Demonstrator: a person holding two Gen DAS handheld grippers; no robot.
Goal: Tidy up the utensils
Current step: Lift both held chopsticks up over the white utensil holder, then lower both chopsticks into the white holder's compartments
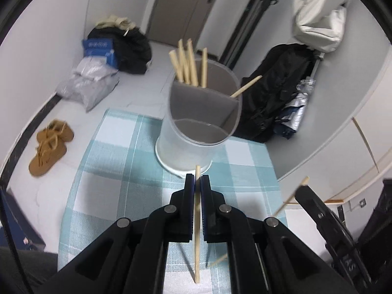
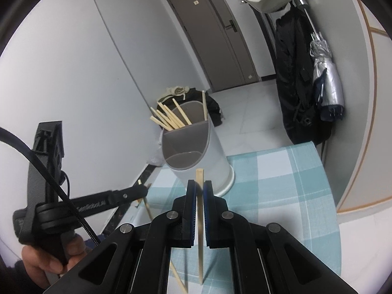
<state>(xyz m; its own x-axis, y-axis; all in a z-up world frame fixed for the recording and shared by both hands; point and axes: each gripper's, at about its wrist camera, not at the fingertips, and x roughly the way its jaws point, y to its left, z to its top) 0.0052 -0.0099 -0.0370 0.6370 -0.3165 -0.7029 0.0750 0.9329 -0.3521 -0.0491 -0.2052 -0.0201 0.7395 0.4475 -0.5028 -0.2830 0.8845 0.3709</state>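
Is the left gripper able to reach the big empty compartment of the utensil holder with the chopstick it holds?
Probably yes. The left gripper is shut on a chopstick and faces the utensil holder directly; the near compartment is open on top and nothing stands between. The other chopsticks occupy the far section.

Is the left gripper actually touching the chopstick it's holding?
Touching. The left wrist view shows the left gripper closed on the chopstick, both pads pressed against its sides with no gap.
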